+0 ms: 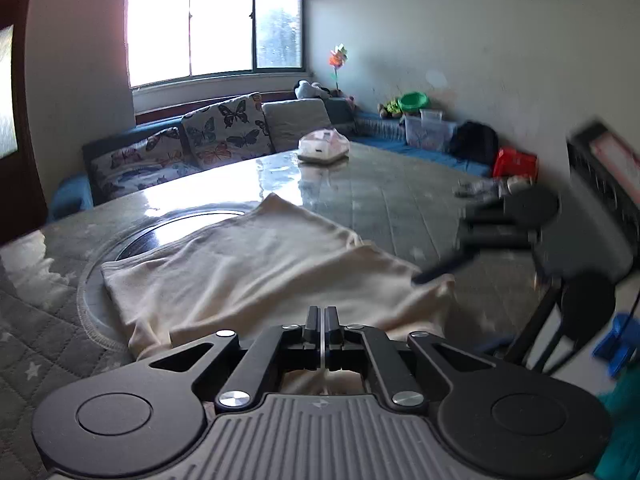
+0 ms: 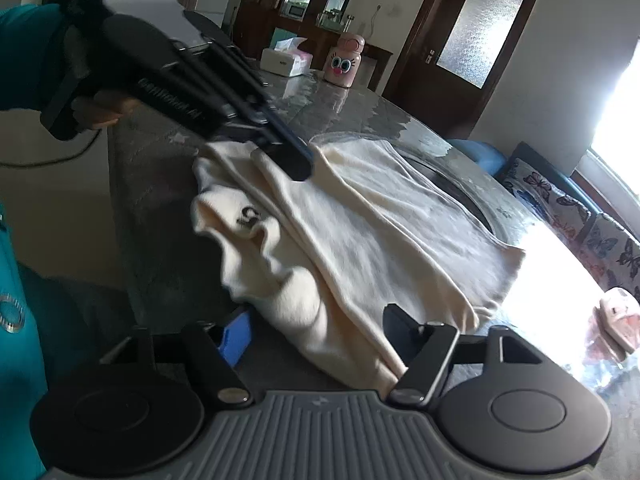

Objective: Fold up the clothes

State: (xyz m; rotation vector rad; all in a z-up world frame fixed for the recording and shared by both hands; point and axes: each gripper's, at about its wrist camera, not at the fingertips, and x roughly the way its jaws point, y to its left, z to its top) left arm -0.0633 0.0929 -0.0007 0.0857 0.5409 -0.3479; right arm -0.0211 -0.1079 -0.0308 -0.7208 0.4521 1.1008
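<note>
A cream garment (image 1: 256, 272) lies partly folded on the grey table (image 1: 400, 208), with its near edge hanging over the table's side. My left gripper (image 1: 322, 318) is shut, and the garment's near edge is pinched between its fingers. From the right wrist view that left gripper (image 2: 298, 166) grips the far corner of the garment (image 2: 360, 232), held by a hand in a teal sleeve. My right gripper (image 2: 316, 316) stands open with the garment's hanging folds between its two fingers. In the left wrist view the right gripper (image 1: 440, 272) is blurred, at the garment's right corner.
A round inset (image 1: 180, 228) in the table lies partly under the garment. A pink-and-white bag (image 1: 324, 146) sits at the far end. A tissue box (image 2: 286, 62) and a pink bottle (image 2: 346, 60) stand on the other end. A sofa with butterfly cushions (image 1: 228, 132) runs beyond the table.
</note>
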